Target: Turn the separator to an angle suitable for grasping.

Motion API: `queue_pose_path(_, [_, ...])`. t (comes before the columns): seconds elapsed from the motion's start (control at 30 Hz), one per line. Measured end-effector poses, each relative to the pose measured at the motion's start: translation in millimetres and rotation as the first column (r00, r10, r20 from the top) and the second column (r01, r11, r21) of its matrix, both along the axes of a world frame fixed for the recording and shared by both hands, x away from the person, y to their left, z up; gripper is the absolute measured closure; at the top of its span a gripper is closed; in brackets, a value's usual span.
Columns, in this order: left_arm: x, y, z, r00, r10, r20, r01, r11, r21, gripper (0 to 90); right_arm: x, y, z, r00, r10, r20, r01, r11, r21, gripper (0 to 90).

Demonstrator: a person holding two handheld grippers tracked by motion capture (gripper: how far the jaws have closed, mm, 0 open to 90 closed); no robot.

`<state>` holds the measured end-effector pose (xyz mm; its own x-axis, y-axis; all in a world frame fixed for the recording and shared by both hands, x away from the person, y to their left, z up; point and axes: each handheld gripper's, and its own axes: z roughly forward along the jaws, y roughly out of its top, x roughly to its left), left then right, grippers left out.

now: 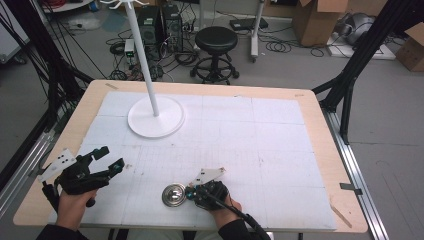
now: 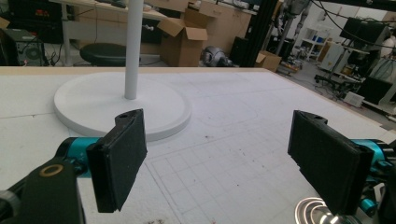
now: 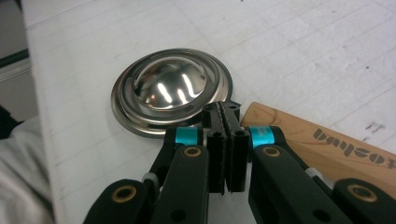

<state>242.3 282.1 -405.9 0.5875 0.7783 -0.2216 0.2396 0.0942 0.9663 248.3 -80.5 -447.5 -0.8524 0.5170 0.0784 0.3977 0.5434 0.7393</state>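
A shiny metal ladle (image 1: 173, 195) lies bowl-down near the table's front edge; its domed bowl (image 3: 170, 84) has a flat rim and a wooden handle (image 3: 322, 140) with printed letters. My right gripper (image 1: 192, 192) is at the bowl's right side, its jaws pressed together (image 3: 225, 112) at the rim where the handle joins. My left gripper (image 1: 111, 158) hovers at the front left with its jaws wide apart (image 2: 217, 135) and nothing between them. The ladle's rim (image 2: 313, 210) shows low in the left gripper view.
A white stand with a round base (image 1: 156, 117) and a tall pole (image 2: 133, 46) stands at the back left of the white gridded mat (image 1: 260, 145). Beyond the table are a black stool (image 1: 216, 42), cardboard boxes (image 1: 315, 20) and cables.
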Motion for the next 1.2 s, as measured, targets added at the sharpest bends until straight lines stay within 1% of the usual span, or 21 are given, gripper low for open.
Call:
queue_pose_path(0.23, [0.1,-0.3,0.1,1.0,0.0,0.0,0.0,1.0,0.001,19.9,10.8,8.0,-0.8,0.9994,-0.032,0.01,0.032,0.999,0.002,89.2])
queue_pose_path(0.33, [-0.4,0.3,0.5,1.0,-0.001,0.002,0.001,1.0,0.004,19.9,16.7,12.6,-1.7,0.9984,-0.051,0.023,0.051,0.999,0.005,89.2])
queue_pose_path(0.43, [-0.6,0.9,0.6,1.0,-0.002,0.002,0.001,1.0,0.005,19.8,17.4,12.9,-1.3,0.9979,-0.059,0.024,0.059,0.998,0.007,89.1])
queue_pose_path(0.47, [-0.8,1.1,0.6,1.0,-0.002,0.002,0.002,1.0,0.005,19.9,17.0,10.5,0.1,0.998,-0.058,0.024,0.058,0.998,0.01,89.1])
queue_pose_path(0.5, [-0.8,1.1,0.5,1.0,0.0,0.002,0.0,1.0,0.002,19.8,17.3,3.2,3.7,0.9966,-0.073,0.036,0.072,0.997,0.034,89.2])
queue_pose_path(0.53, [-0.8,1.2,0.5,1.0,0.0,0.002,0.0,1.0,0.002,19.8,18.3,-5.6,7.7,0.9939,-0.103,0.039,0.101,0.993,0.062,89.1])
queue_pose_path(0.57, [-0.7,1.1,0.4,1.0,0.002,0.002,-0.002,1.0,0.0,19.8,19.6,-13.8,10.9,0.991,-0.126,0.044,0.122,0.989,0.078,89.1])
queue_pose_path(0.6, [-0.7,1.2,0.5,1.0,0.001,0.001,-0.001,1.0,0.002,19.8,23.7,-38.7,18.6,0.9767,-0.205,0.064,0.197,0.975,0.104,89.1])
queue_pose_path(0.63, [-0.6,1.1,0.5,1.0,0.0,0.001,0.0,1.0,0.003,19.8,23.7,-38.7,18.6,0.9767,-0.205,0.064,0.197,0.975,0.104,89.1])
queue_pose_path(0.67, [-0.5,0.8,0.5,1.0,-0.002,0.001,0.002,1.0,0.003,19.9,25.7,-51.9,21.7,0.9658,-0.249,0.073,0.24,0.964,0.112,89.2])
queue_pose_path(0.7, [-0.4,0.7,0.5,1.0,-0.002,0.001,0.002,1.0,0.003,19.8,29.5,-76.4,25.4,0.9345,-0.345,0.089,0.334,0.936,0.114,89.1])
queue_pose_path(0.73, [-0.3,0.7,0.5,1.0,-0.003,0.0,0.003,1.0,0.005,19.8,29.5,-76.4,25.4,0.9345,-0.345,0.089,0.334,0.936,0.114,89.1])
queue_pose_path(0.77, [-0.3,0.7,0.4,1.0,-0.003,0.0,0.003,1.0,0.004,19.8,31.6,-87.8,25.5,0.9141,-0.393,0.098,0.381,0.916,0.122,89.1])
queue_pose_path(0.8, [-0.3,0.7,0.4,1.0,-0.003,0.0,0.003,1.0,0.004,19.8,34.4,-99.6,23.7,0.8893,-0.448,0.091,0.435,0.89,0.138,89.1])
queue_pose_path(0.83, [-0.3,0.6,0.4,1.0,-0.004,0.0,0.004,1.0,0.004,19.9,36.1,-104.8,21.9,0.8841,-0.461,0.078,0.448,0.883,0.141,89.2])
queue_pose_path(0.87, [-0.2,0.4,0.3,1.0,-0.005,0.001,0.005,1.0,0.003,19.8,39.4,-109.6,18.1,0.8798,-0.469,0.075,0.458,0.879,0.13,89.2])
queue_pose_path(0.93, [0.2,0.1,0.0,1.0,-0.005,0.0,0.005,1.0,0.002,19.8,44.0,-110.8,13.4,0.8815,-0.468,0.064,0.459,0.881,0.112,89.1])
queue_pose_path(1.0, [0.2,0.1,0.0,1.0,-0.007,-0.001,0.007,1.0,0.001,19.8,49.5,-106.0,7.6,0.8947,-0.445,0.043,0.438,0.892,0.108,89.1])
queue_pose_path(1.07, [0.1,0.3,0.0,1.0,-0.007,0.001,0.007,1.0,0.001,19.9,54.4,-98.0,3.2,0.9127,-0.406,0.043,0.402,0.912,0.088,89.1])
queue_pose_path(1.1, [0.2,0.6,0.0,1.0,-0.007,0.001,0.007,1.0,0.001,19.8,55.5,-95.5,2.4,0.9167,-0.398,0.036,0.394,0.915,0.086,89.1])
queue_pose_path(1.2, [0.2,0.5,-0.1,1.0,-0.008,0.0,0.008,1.0,-0.001,19.8,56.3,-88.4,0.9,0.9367,-0.349,0.026,0.346,0.934,0.091,89.2])
